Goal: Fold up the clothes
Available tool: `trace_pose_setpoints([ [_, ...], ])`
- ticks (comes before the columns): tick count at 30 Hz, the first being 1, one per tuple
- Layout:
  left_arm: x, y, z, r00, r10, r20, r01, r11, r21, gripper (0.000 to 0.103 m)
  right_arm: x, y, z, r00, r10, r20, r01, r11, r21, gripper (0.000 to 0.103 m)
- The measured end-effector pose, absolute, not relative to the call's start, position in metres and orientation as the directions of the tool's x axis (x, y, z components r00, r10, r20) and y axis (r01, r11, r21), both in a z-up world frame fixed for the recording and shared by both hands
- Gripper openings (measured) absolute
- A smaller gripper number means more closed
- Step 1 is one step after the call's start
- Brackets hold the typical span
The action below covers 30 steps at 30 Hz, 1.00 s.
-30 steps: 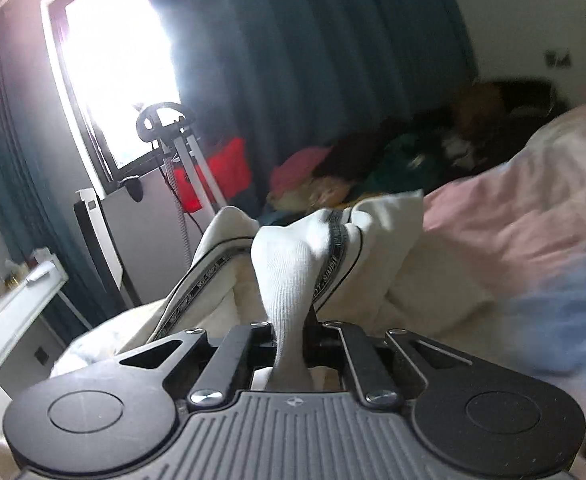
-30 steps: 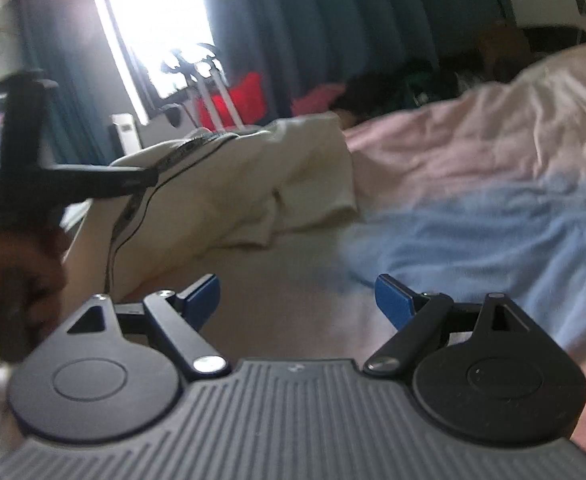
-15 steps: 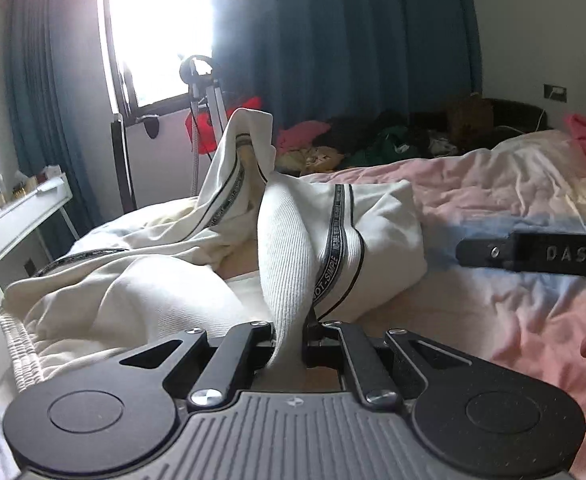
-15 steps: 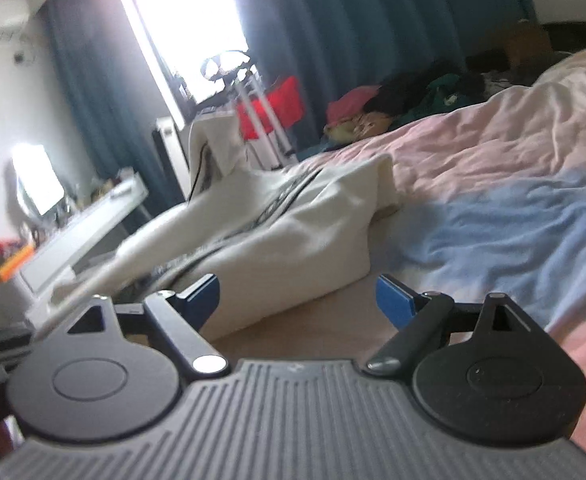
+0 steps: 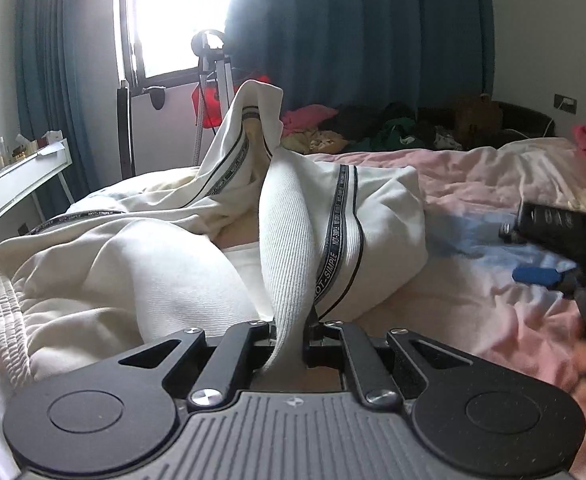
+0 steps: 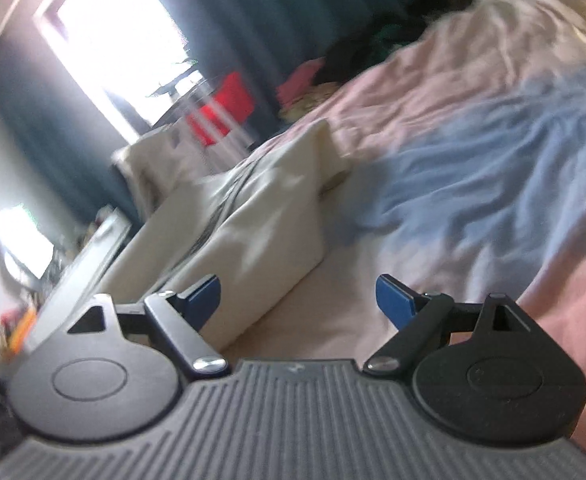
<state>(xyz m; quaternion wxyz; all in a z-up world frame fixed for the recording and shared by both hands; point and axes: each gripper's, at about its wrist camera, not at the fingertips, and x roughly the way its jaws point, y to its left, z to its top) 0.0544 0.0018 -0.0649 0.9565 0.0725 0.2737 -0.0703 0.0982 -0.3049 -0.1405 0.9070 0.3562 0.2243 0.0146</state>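
Note:
A cream-white garment [image 5: 165, 264] with black lettered stripes lies bunched on the bed. My left gripper [image 5: 291, 330] is shut on its ribbed hem, which rises from the jaws as a taut strip. The right gripper [image 5: 549, 276], blurred, hangs at the right edge of the left wrist view, held by a hand. In the right wrist view the garment [image 6: 253, 216] lies ahead and to the left. My right gripper [image 6: 299, 300] has its blue-padded jaws wide and closing, with only bedding between them; its left pad is next to the garment's near edge.
The bed [image 5: 493, 184] has a pink and blue cover [image 6: 473, 168]. A heap of clothes [image 5: 373, 128] lies at the far side by dark teal curtains. A white desk [image 5: 17, 184] with small bottles stands left, and a metal stand [image 5: 213, 80] by the bright window.
The left gripper swung across with the hem and settled lower, so the garment spread out in front. The right gripper rolled, tilting its view, dropped towards the garment's edge, and its jaws narrowed slightly.

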Motion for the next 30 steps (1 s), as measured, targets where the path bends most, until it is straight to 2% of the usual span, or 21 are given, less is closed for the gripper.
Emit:
trace_pose_setpoints([
  [4, 0.056, -0.002, -0.071, 0.836, -0.086, -0.541, 0.176, 0.977, 0.116, 0.008, 0.124, -0.341, -0.160, 0.922, 0.191, -0.338, 0.169, 0.587, 0.792, 0.061],
  [6, 0.059, -0.001, -0.074, 0.826, -0.092, -0.556, 0.172, 0.981, 0.094, 0.008, 0.148, -0.352, -0.171, 0.916, 0.213, -0.341, 0.182, 0.535, 0.825, 0.044],
  [10, 0.069, 0.003, -0.081, 0.809, -0.078, -0.583, 0.137, 0.989, 0.059, 0.008, 0.195, -0.357, -0.185, 0.907, 0.307, -0.288, 0.135, 0.436, 0.890, 0.044],
  [13, 0.075, -0.001, -0.085, 0.803, -0.074, -0.591, 0.134, 0.989, 0.057, 0.008, 0.231, -0.351, -0.182, 0.900, 0.327, -0.288, 0.123, 0.442, 0.888, 0.044],
  [18, 0.083, -0.012, -0.088, 0.798, -0.080, -0.597, 0.158, 0.984, 0.080, 0.008, 0.272, -0.321, -0.137, 0.913, 0.359, -0.193, -0.031, 0.534, 0.845, 0.045],
  [20, 0.086, -0.012, -0.089, 0.793, -0.099, -0.601, 0.171, 0.983, 0.064, 0.008, 0.295, -0.300, -0.119, 0.905, 0.347, -0.246, -0.025, 0.621, 0.783, 0.050],
  [22, 0.088, -0.010, -0.090, 0.793, -0.109, -0.599, 0.174, 0.983, 0.051, 0.008, 0.328, -0.278, -0.117, 0.882, 0.294, -0.369, 0.072, 0.690, 0.720, 0.067],
  [23, 0.089, -0.010, -0.091, 0.793, -0.115, -0.598, 0.176, 0.983, 0.044, 0.008, 0.345, -0.268, -0.118, 0.862, 0.260, -0.435, 0.128, 0.718, 0.684, 0.081],
  [26, 0.091, -0.005, -0.092, 0.794, -0.133, -0.593, 0.177, 0.984, 0.016, 0.007, 0.382, -0.246, -0.122, 0.799, 0.211, -0.563, 0.221, 0.768, 0.601, 0.084],
  [30, 0.092, 0.008, -0.094, 0.797, -0.158, -0.583, 0.166, 0.985, -0.040, 0.007, 0.408, -0.213, -0.121, 0.764, 0.136, -0.630, 0.218, 0.866, 0.450, 0.085],
])
